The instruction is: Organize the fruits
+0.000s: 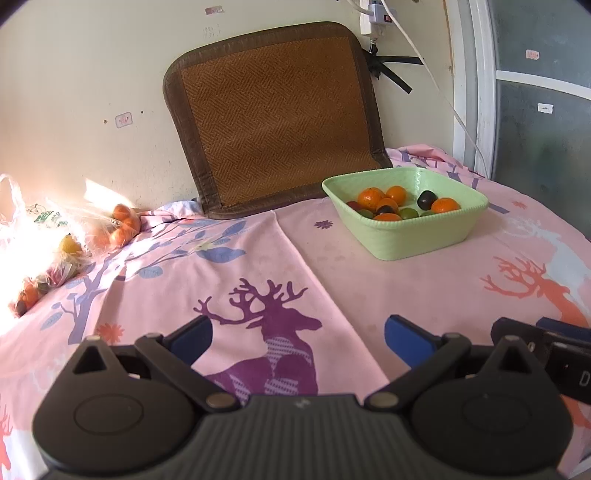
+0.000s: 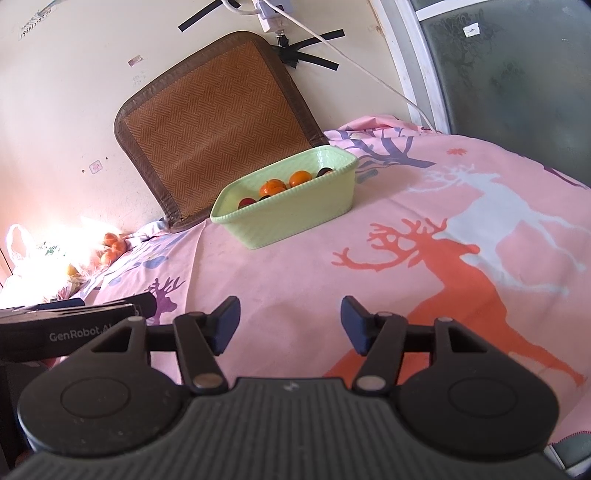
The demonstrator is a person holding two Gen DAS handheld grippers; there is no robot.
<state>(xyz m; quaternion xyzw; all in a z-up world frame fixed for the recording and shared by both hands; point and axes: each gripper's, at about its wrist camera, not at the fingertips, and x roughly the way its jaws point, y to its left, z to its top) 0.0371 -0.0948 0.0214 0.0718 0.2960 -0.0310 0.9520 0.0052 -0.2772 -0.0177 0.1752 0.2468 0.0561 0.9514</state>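
A light green basket [image 1: 413, 240] stands on the pink deer-print cloth at the back right, holding several oranges [image 1: 370, 197], dark plums and green fruits. It also shows in the right wrist view [image 2: 295, 218]. More oranges [image 1: 125, 223] and other fruit lie in a plastic bag [image 1: 22, 218] at the far left, in bright sun; the bag also shows in the right wrist view [image 2: 26, 254]. My left gripper [image 1: 297, 338] is open and empty, low over the cloth. My right gripper [image 2: 290, 325] is open and empty, well short of the basket.
A brown woven mat [image 1: 273, 122] leans on the wall behind the basket. A power strip with white cables [image 1: 376, 18] hangs on the wall above. A frosted glass door [image 2: 517, 74] is at the right. The left gripper's body [image 2: 55, 332] lies beside my right gripper.
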